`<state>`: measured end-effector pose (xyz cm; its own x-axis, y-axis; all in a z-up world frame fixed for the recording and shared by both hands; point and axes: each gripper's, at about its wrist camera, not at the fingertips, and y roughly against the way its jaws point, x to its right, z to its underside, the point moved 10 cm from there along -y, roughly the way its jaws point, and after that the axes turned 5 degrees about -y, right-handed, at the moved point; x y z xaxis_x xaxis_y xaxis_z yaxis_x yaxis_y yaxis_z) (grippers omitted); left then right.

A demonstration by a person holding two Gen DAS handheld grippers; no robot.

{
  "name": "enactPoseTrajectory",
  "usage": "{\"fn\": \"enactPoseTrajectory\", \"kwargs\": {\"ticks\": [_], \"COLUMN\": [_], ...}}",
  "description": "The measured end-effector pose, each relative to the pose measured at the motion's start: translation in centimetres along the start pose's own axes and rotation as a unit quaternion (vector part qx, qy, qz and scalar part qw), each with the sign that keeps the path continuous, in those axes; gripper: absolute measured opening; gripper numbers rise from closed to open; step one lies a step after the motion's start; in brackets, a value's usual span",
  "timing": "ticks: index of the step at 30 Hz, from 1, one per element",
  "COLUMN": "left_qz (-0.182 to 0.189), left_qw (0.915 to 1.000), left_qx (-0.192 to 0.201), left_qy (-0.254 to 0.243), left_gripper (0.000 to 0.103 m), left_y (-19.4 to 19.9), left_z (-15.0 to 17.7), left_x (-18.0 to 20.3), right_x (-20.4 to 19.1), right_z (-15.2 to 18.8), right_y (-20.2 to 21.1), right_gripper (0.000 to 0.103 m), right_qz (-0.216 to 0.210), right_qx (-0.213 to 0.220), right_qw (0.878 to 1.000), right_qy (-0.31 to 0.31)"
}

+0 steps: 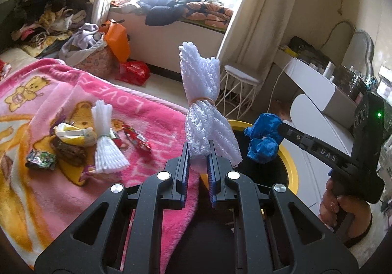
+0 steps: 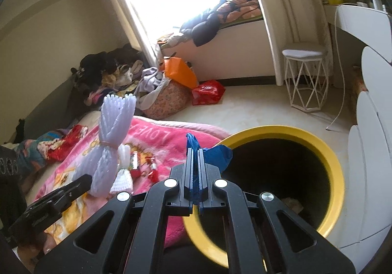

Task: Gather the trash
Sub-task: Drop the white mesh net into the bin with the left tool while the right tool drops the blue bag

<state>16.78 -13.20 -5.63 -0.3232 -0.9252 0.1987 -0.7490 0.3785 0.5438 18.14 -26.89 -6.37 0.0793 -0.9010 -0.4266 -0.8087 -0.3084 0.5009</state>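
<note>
My left gripper [image 1: 199,150] is shut on the lower end of a white foam net bundle [image 1: 203,102] tied with a rubber band, and the bundle stands upright above the edge of the pink blanket [image 1: 152,112]. My right gripper [image 2: 195,152] is shut on a crumpled blue plastic piece [image 2: 216,155] at the near rim of the yellow-rimmed black bin [image 2: 336,176]. The left wrist view shows the blue piece [image 1: 263,137] over the bin's rim [image 1: 290,158]. A second foam net bundle [image 1: 105,144] and several snack wrappers [image 1: 137,140] lie on the blanket.
A white wire stool [image 2: 306,77] and a white dresser [image 2: 372,112] stand right of the bin. Red and orange bags [image 2: 208,91] and a floral basket [image 2: 166,99] sit on the floor beyond the bed. Clothes are piled on the window seat [image 2: 220,16].
</note>
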Motion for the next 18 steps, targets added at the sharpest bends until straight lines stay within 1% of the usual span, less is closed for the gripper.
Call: {"fn": "enactPoseTrajectory", "kwargs": {"ticks": [8, 13, 18], "left_qz": [0.012, 0.017, 0.023], "left_qw": [0.9998, 0.9993, 0.9986], "left_qx": [-0.006, -0.014, -0.026], "left_qy": [-0.016, -0.029, -0.041], "left_gripper": [0.009, 0.009, 0.009], "left_y": [-0.9, -1.9, -3.0], "left_z": [0.1, 0.5, 1.1], "left_x": [2.1, 3.6, 4.8], "right_x": [3.0, 5.0, 6.5], "right_z": [-0.8, -1.1, -0.8], "right_y": [0.4, 0.7, 0.5], "right_gripper": [0.003, 0.003, 0.003], "right_qz": [0.023, 0.048, 0.062], "right_qx": [0.010, 0.017, 0.014], "right_qw": [0.999, 0.998, 0.997], "right_qy": [-0.024, -0.028, -0.039]}}
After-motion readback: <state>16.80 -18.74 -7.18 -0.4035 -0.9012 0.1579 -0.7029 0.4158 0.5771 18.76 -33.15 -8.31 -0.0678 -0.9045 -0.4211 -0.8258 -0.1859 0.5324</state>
